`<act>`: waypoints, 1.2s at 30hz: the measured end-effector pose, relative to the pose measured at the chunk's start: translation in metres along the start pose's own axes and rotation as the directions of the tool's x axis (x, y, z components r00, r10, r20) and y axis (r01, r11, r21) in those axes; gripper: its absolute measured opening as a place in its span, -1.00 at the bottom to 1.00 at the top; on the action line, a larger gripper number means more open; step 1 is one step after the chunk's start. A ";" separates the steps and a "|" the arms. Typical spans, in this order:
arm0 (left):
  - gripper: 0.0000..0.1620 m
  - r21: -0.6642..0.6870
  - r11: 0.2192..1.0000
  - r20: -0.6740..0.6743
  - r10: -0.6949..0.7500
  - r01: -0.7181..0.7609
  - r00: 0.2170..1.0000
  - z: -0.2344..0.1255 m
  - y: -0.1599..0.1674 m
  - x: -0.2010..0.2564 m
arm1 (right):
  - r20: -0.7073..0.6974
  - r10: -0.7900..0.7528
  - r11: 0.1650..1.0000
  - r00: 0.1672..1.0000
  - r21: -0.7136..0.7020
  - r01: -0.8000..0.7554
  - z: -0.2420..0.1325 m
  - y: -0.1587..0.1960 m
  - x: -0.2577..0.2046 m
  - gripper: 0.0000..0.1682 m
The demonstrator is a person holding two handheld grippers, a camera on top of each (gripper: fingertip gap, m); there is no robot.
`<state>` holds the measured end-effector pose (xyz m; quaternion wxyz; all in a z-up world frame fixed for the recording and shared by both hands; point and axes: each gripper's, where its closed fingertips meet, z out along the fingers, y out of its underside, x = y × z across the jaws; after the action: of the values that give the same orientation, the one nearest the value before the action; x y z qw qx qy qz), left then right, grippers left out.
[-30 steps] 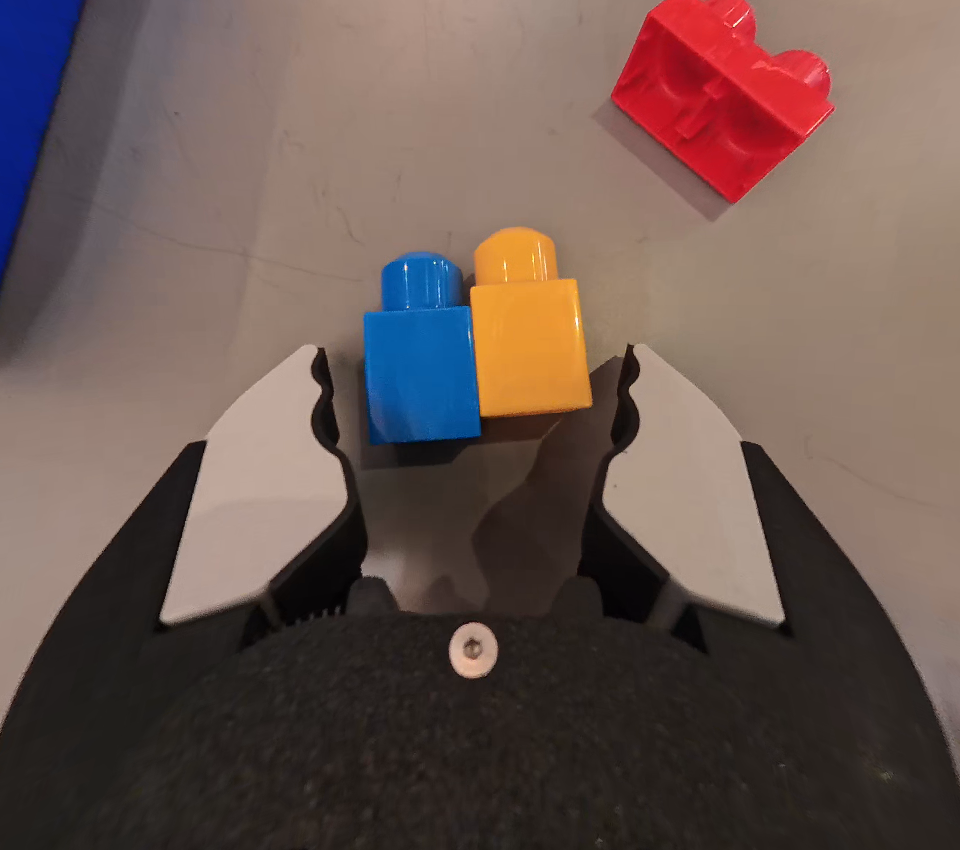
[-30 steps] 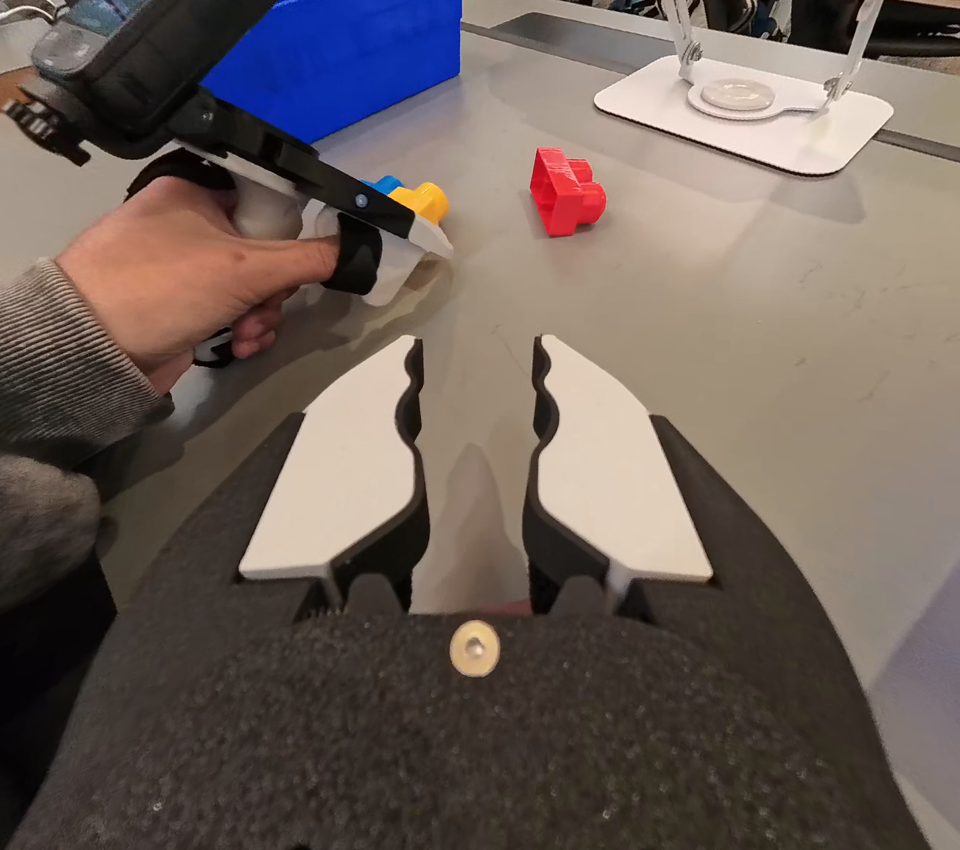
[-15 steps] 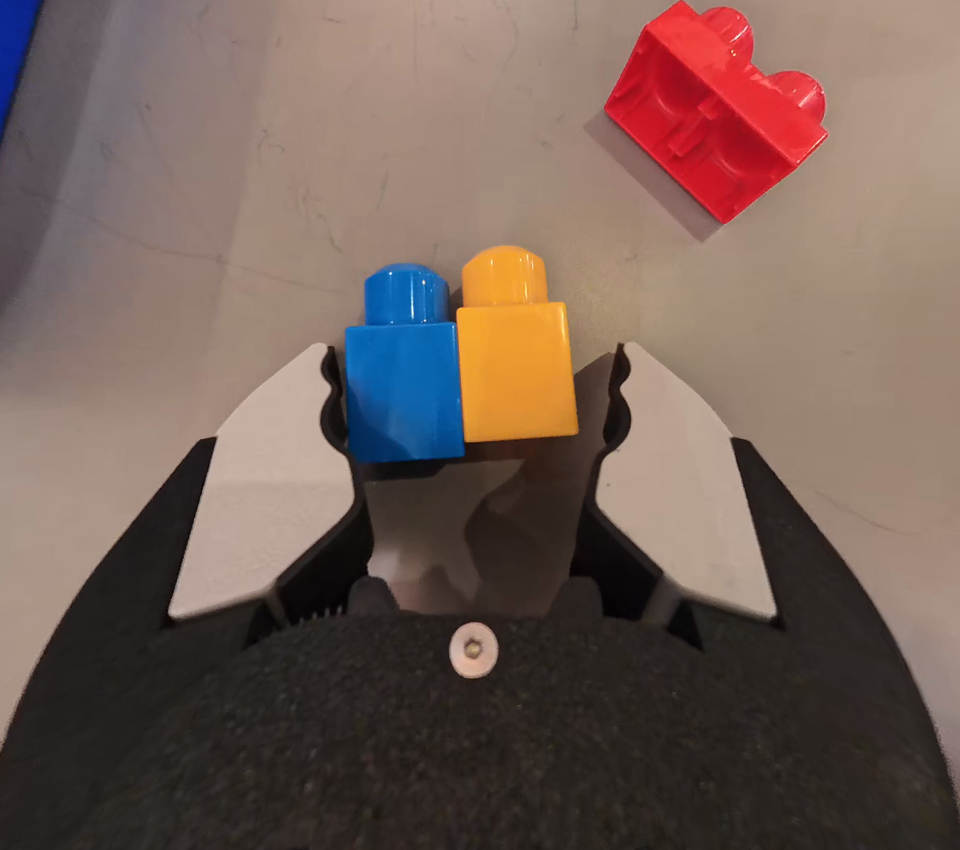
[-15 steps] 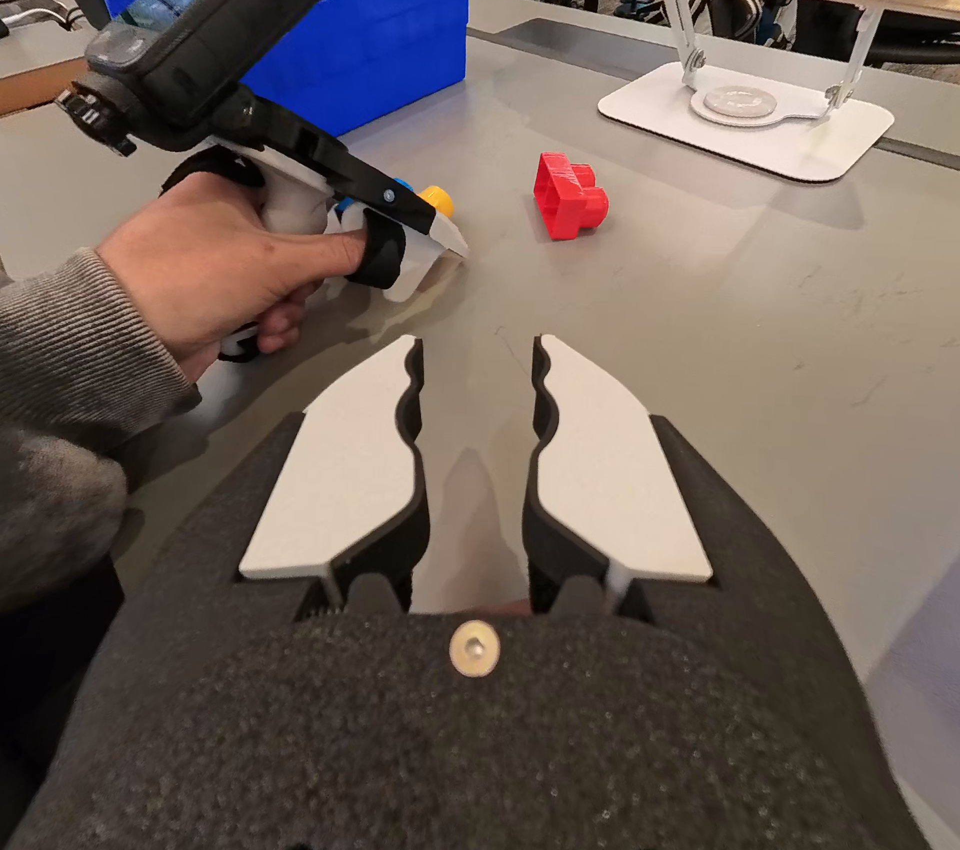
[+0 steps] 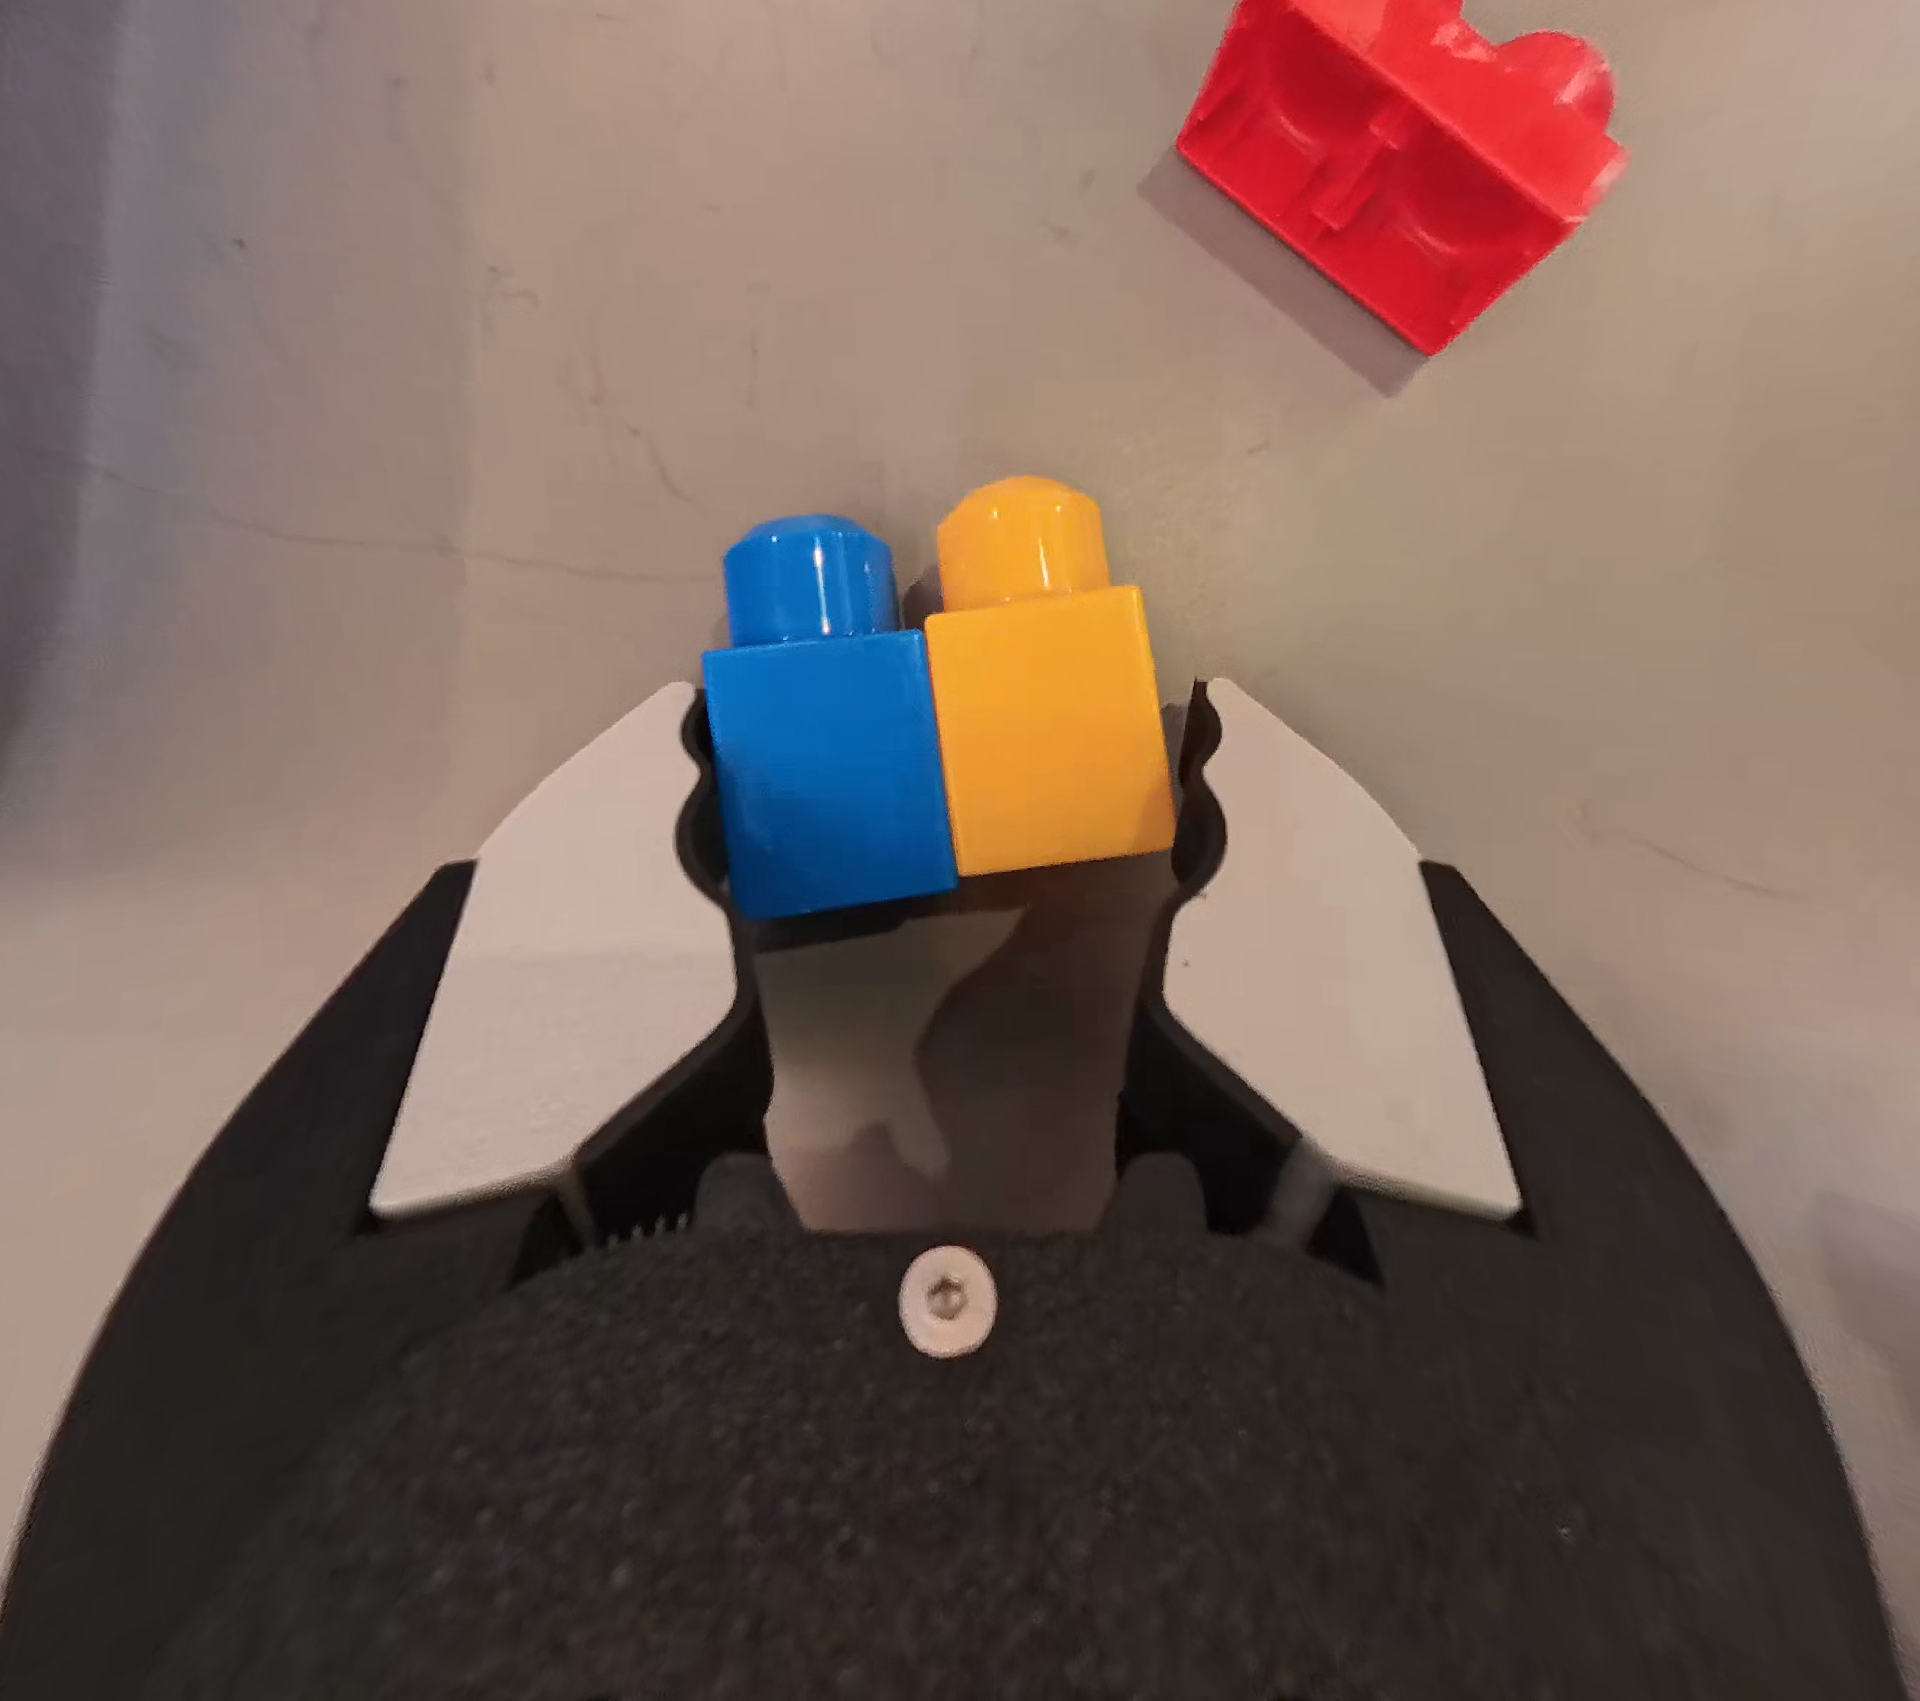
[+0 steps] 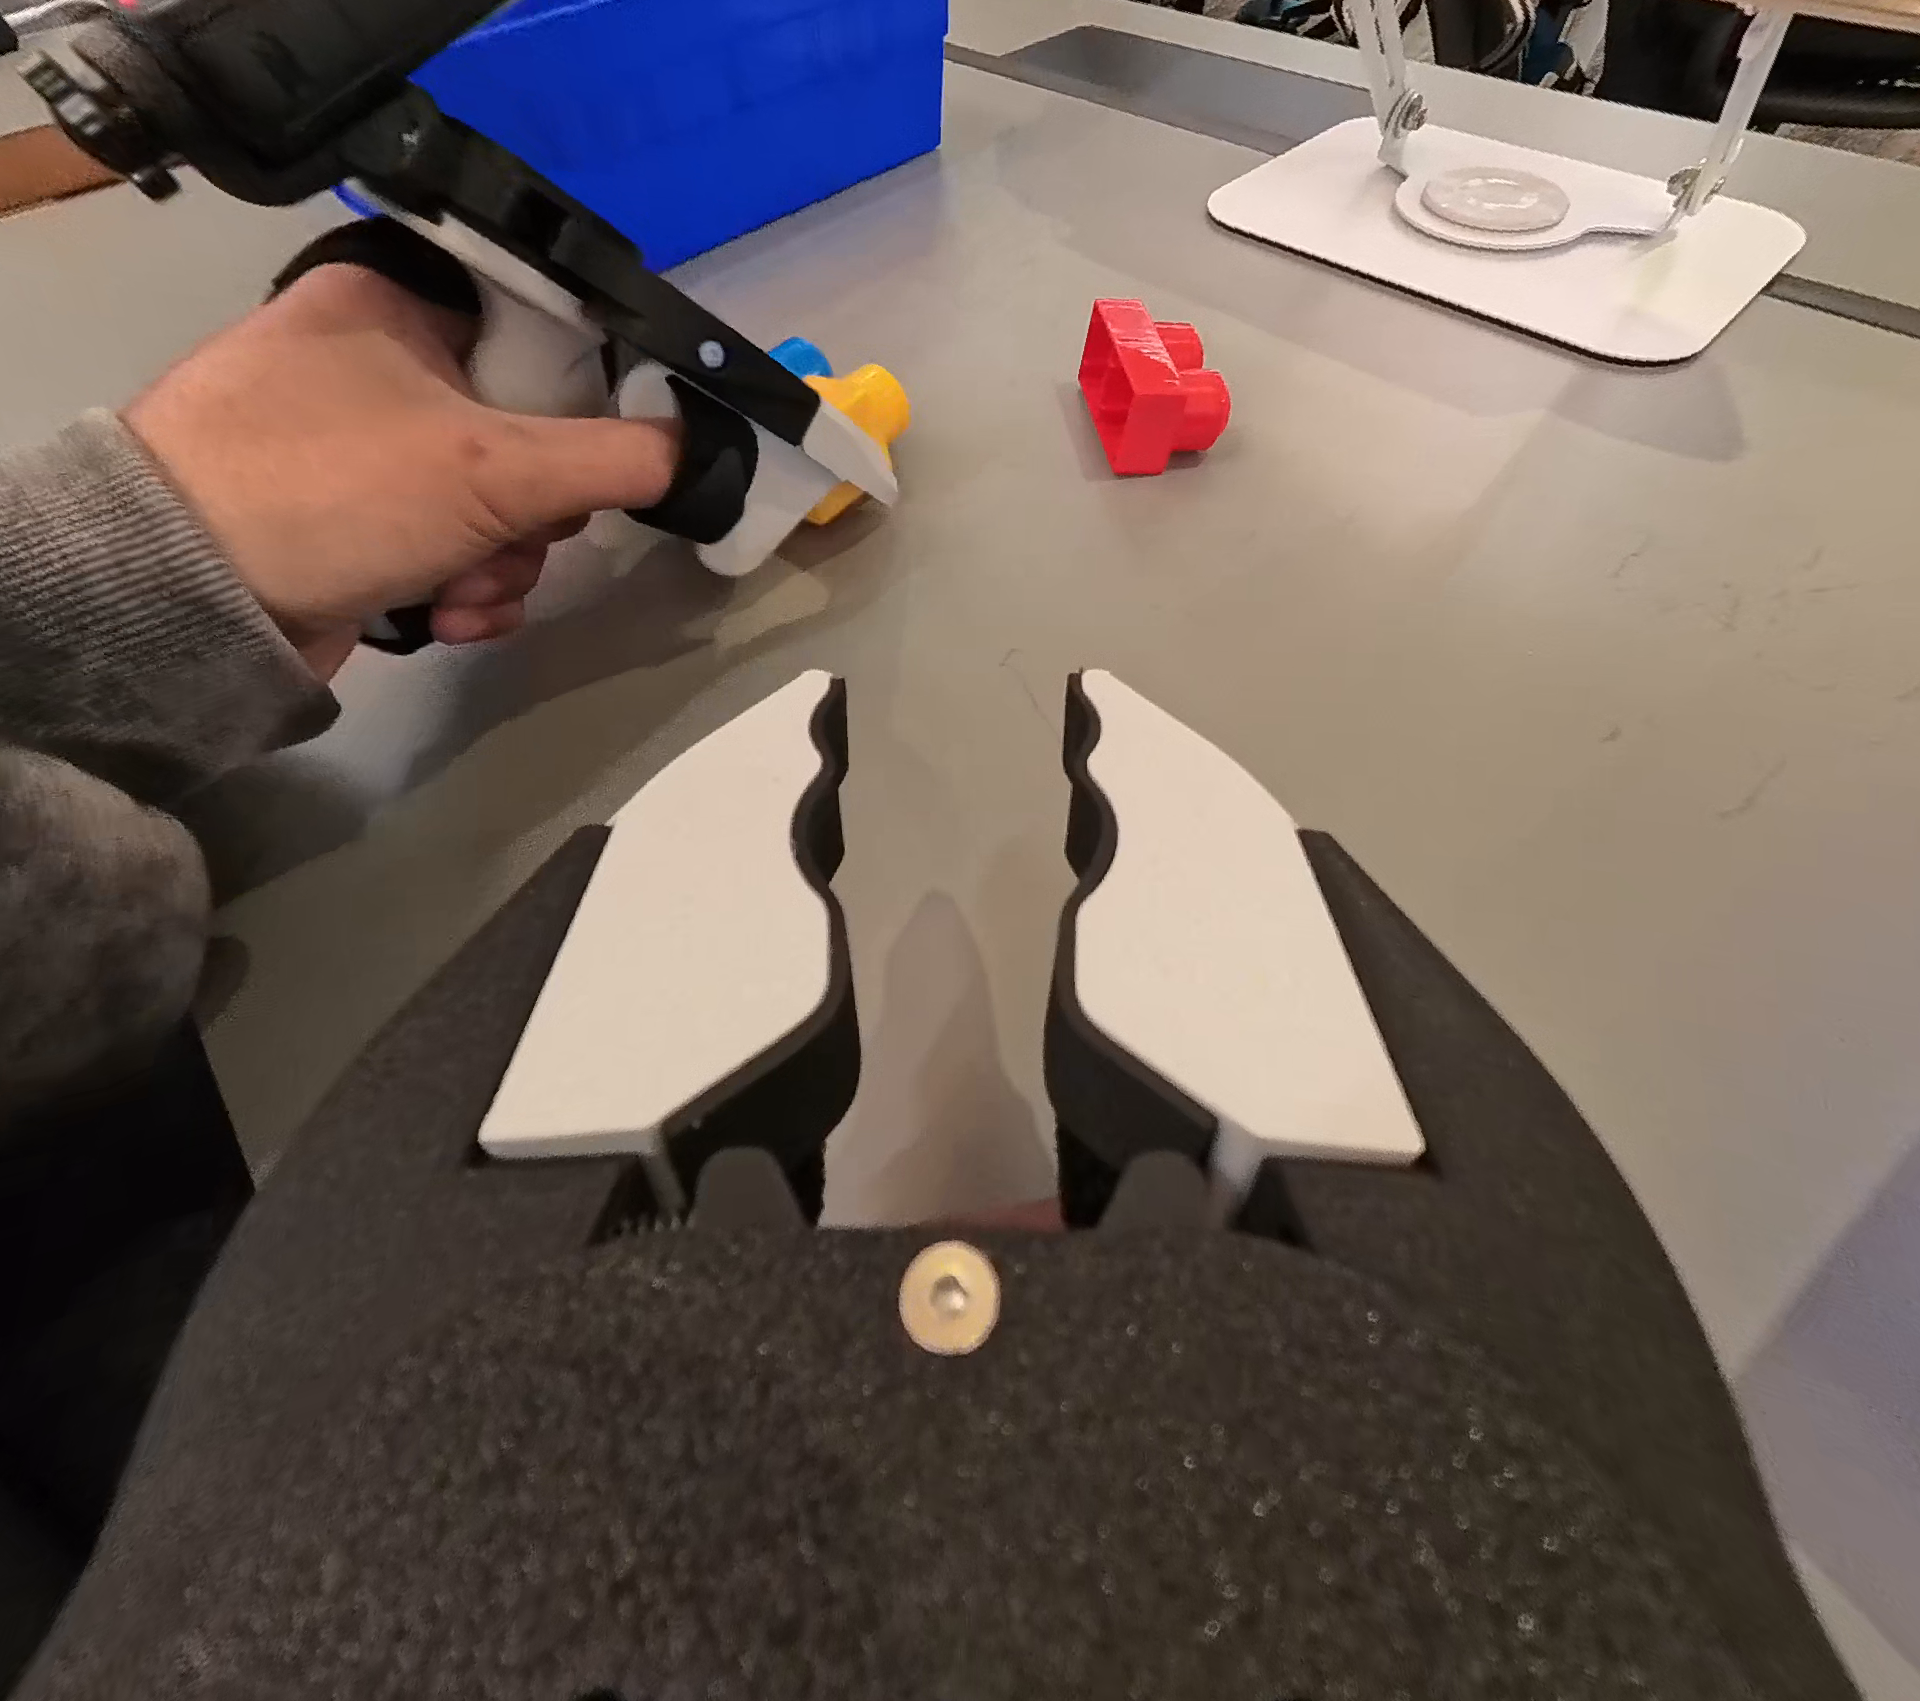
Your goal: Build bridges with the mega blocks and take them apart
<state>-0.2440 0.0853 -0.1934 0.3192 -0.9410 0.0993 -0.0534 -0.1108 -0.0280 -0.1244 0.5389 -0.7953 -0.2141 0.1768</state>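
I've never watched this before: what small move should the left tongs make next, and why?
Probably close a little further. The left tongs straddle the blue block and yellow block, which lie side by side; the left finger looks touching, while a sliver of gap remains beside the yellow one.

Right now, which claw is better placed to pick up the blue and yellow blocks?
The left claw: its fingers already flank the blue block and yellow block. The right claw is open over bare table, well short of them.
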 end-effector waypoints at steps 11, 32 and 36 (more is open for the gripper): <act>0.05 -0.023 0.996 -0.083 0.078 -0.080 0.994 0.002 0.000 -0.001 | 0.002 -0.015 1.000 1.000 -0.012 0.015 0.003 0.002 -0.004 -0.53; 0.14 0.058 0.998 0.047 0.003 -0.006 0.999 -0.004 0.012 -0.002 | 0.004 -0.022 1.000 1.000 -0.008 0.022 0.000 0.001 -0.004 -0.53; 0.13 0.062 0.998 0.052 -0.004 0.001 0.999 -0.004 0.011 -0.003 | 0.009 -0.028 1.000 1.000 -0.007 0.028 0.000 0.000 -0.006 -0.53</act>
<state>-0.2495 0.0754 -0.1973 0.3504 -0.9319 0.0881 -0.0323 -0.1161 -0.0311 -0.1246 0.5376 -0.7933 -0.2282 0.1722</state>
